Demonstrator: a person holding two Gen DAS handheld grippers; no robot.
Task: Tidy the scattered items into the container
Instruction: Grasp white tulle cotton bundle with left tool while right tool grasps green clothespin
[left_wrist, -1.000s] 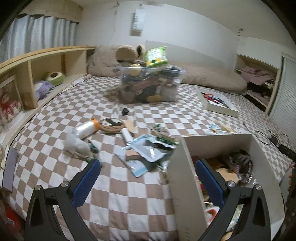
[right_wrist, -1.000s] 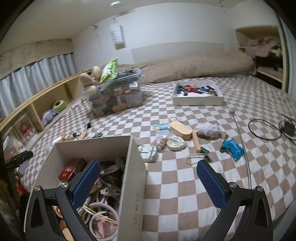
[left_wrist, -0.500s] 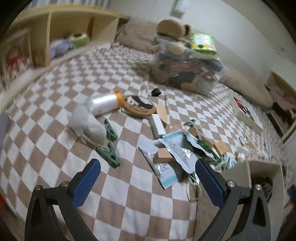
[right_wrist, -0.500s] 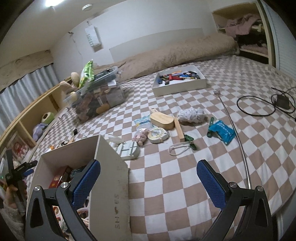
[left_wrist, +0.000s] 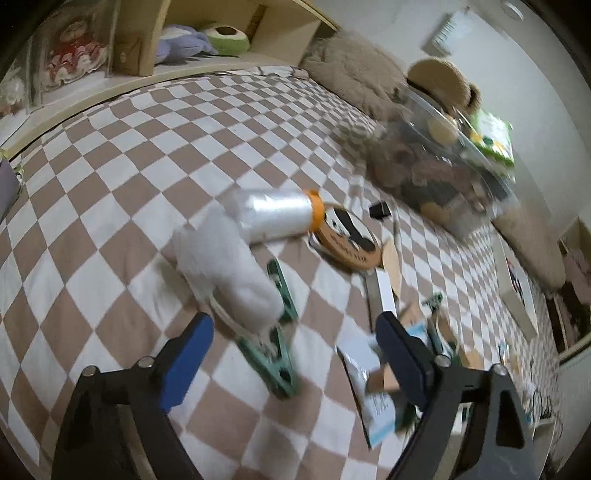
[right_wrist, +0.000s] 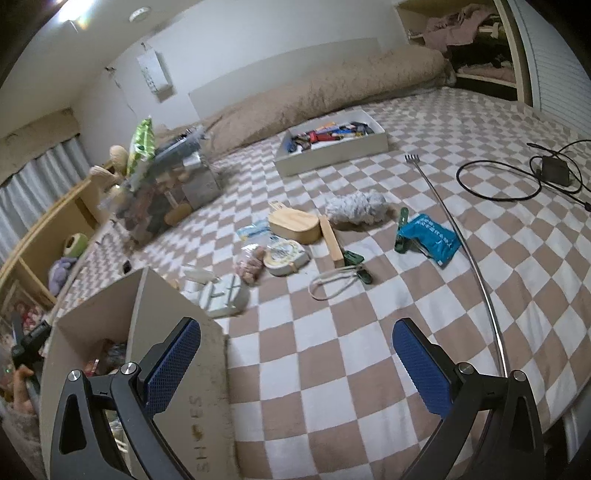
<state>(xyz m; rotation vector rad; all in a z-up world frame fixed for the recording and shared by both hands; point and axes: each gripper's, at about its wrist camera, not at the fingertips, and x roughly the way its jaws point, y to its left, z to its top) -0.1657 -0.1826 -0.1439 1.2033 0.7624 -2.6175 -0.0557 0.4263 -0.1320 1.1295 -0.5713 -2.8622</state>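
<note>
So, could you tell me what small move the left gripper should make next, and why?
Probably ease the left gripper forward and down onto the green clip. Its jaws are open and empty, and the clip lies between them on the bedspread, partly under the white fluffy roll. The right gripper is also open, beside the box.

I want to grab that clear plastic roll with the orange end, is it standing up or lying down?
Lying down. The plastic roll rests on its side on the checkered bedcover, orange end toward the round wooden disc.

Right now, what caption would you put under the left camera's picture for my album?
Open left gripper hovering over a green clip and a fluffy white bundle on the checkered bed.
</note>
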